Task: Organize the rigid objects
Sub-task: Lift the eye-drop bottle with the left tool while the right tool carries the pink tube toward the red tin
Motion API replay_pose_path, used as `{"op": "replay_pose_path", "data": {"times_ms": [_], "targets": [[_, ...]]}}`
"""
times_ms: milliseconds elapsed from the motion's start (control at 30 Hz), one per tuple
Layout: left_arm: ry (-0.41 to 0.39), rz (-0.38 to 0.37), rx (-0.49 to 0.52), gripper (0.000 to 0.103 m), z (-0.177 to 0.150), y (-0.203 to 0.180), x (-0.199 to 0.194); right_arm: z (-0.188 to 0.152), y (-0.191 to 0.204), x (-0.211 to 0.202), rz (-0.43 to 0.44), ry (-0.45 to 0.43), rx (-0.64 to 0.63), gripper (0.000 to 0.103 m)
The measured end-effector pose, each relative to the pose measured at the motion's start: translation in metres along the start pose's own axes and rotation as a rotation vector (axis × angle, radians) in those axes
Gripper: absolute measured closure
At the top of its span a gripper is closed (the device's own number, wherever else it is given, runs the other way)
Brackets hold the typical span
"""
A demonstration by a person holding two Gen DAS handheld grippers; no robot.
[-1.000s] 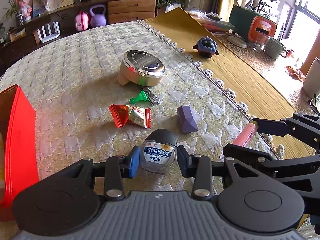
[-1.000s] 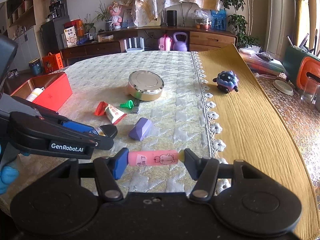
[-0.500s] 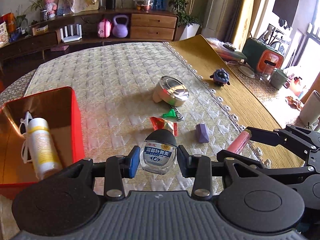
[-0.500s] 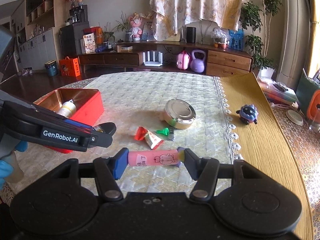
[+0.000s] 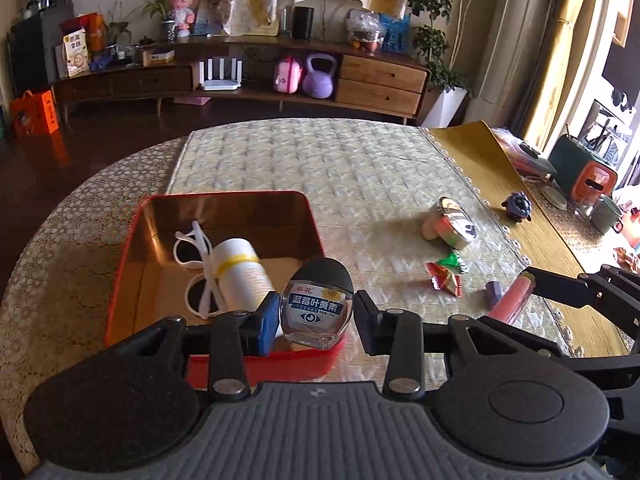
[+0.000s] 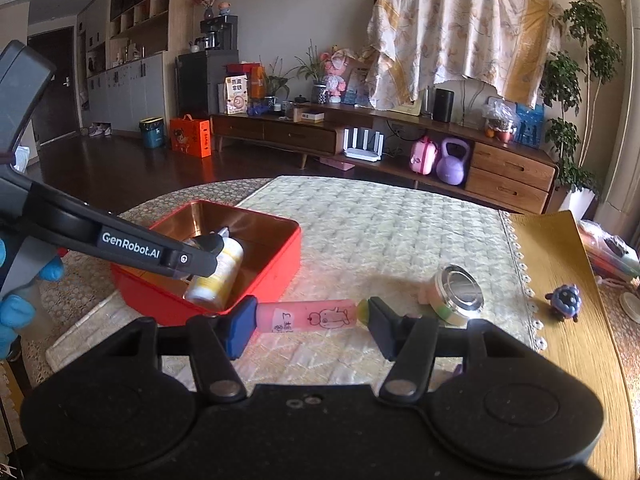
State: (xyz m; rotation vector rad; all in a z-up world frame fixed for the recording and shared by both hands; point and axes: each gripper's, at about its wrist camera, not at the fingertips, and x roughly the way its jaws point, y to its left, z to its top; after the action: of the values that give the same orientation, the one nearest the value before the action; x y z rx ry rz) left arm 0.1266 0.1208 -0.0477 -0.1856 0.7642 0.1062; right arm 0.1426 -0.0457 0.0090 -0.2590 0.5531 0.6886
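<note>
A blue-gloved hand [image 6: 16, 300] is cut off at the frame edge. The left gripper [image 5: 316, 314] clamps a small eye-drop bottle [image 5: 318, 304] above the red tin [image 5: 120, 264], half hiding the white bottle [image 5: 240, 272] inside. The right gripper [image 6: 308, 320] grips a pink tube [image 6: 308, 316] lengthwise, covering part of the round metal tin [image 6: 460, 292].

Red tin [image 5: 120, 280] open-topped near the table's left edge, white bottle [image 5: 240, 272] and white cord [image 5: 196, 256] filling its near-left part (far half bare), cream cloth [image 5: 340, 168] beyond it clear toward the far edge, round metal tin [image 5: 452, 224], wrappers [image 5: 444, 276] and purple block [image 5: 494, 292] crowding the right.
</note>
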Motion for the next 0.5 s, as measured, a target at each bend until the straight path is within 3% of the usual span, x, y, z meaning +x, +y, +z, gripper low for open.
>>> {"op": "replay_pose_path", "data": {"times_ms": [500], "targets": [[0.027, 0.094, -0.067, 0.064, -0.004, 0.069, 0.021, 0.025, 0.045, 0.061, 0.077, 0.048, -0.074, 0.044]]}}
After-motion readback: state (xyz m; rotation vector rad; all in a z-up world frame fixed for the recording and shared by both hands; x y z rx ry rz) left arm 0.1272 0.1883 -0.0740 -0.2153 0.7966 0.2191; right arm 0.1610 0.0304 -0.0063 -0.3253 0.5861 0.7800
